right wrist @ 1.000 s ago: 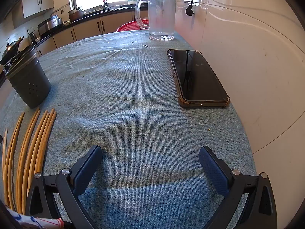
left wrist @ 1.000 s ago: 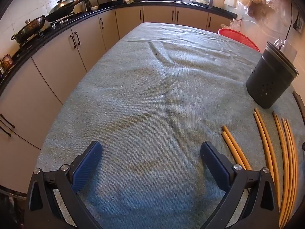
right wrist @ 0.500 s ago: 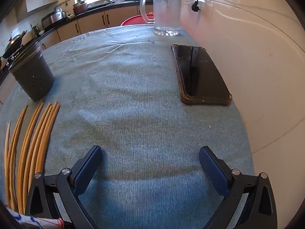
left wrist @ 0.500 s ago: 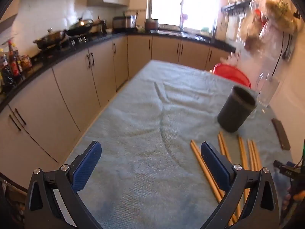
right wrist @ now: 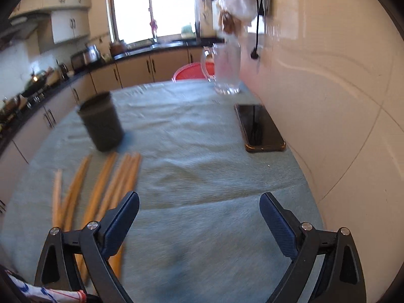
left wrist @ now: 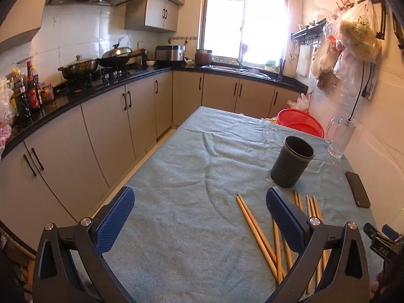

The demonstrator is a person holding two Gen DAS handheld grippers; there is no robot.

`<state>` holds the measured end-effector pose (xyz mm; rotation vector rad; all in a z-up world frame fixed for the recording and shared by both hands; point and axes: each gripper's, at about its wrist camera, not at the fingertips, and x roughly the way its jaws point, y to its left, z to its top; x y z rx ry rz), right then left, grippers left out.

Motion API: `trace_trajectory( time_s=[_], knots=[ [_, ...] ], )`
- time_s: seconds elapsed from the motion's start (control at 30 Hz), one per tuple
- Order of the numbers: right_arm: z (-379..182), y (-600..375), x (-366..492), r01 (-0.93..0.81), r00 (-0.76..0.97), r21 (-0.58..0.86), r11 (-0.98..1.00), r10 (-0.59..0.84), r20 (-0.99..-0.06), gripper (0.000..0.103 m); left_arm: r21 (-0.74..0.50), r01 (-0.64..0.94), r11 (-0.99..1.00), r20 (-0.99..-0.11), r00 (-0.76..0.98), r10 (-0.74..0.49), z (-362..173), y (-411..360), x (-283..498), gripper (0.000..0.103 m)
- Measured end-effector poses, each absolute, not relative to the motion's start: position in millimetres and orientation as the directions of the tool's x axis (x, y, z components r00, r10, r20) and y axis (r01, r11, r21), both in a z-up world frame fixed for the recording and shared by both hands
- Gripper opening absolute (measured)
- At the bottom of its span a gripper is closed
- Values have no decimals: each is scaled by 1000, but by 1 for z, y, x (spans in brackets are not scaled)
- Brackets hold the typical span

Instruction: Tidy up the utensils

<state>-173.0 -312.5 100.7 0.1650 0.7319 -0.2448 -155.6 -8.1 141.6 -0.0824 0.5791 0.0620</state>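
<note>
Several wooden chopsticks (left wrist: 255, 227) lie loose on the blue-grey tablecloth (left wrist: 181, 176), in front of a dark round utensil holder (left wrist: 291, 164). My left gripper (left wrist: 199, 217) is open and empty, raised above the near table, with its right finger over some chopsticks. In the right wrist view the chopsticks (right wrist: 101, 192) lie at the left, blurred, below the holder (right wrist: 101, 123). My right gripper (right wrist: 199, 217) is open and empty above the cloth, to the right of the chopsticks.
A black phone (right wrist: 258, 127) lies by the wall, with a glass mug (right wrist: 226, 70) behind it. A red basket (left wrist: 300, 125) sits past the table's far end. Kitchen counters and cabinets (left wrist: 101, 116) run along the left.
Both grippers have lifted and tilted up, so more of the kitchen shows. The right wrist view is now blurred from motion. Both stay open and empty.
</note>
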Motion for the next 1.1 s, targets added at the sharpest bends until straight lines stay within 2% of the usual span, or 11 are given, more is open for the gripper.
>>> trace_trajectory(
  time_s=[0.23,0.43,0.63,0.73,0.9,1.1],
  knots=[
    [121,-284,-209,294,793,127,947,-168,-585,98,-37,-47,998,-515,857,21,140,-23,-181,103],
    [135,-261,-233,296,845,79,952,-222,-486,98,26,-10,1000,-487,873,22,133,-40,-197,103],
    [140,-251,-251,359,854,5,933,-326,-407,98,8,53,999,-505,862,-42,121,-51,-211,103],
    [138,-251,-254,404,828,-41,914,-385,-408,98,5,93,996,-526,847,-76,112,-63,-217,103],
    [140,-258,-268,416,835,-3,910,-383,-396,98,18,156,988,-558,821,-120,102,-78,-226,103],
    [149,-257,-285,421,848,3,907,-392,-356,98,27,203,979,-546,823,-156,104,-87,-240,103]
  ],
)
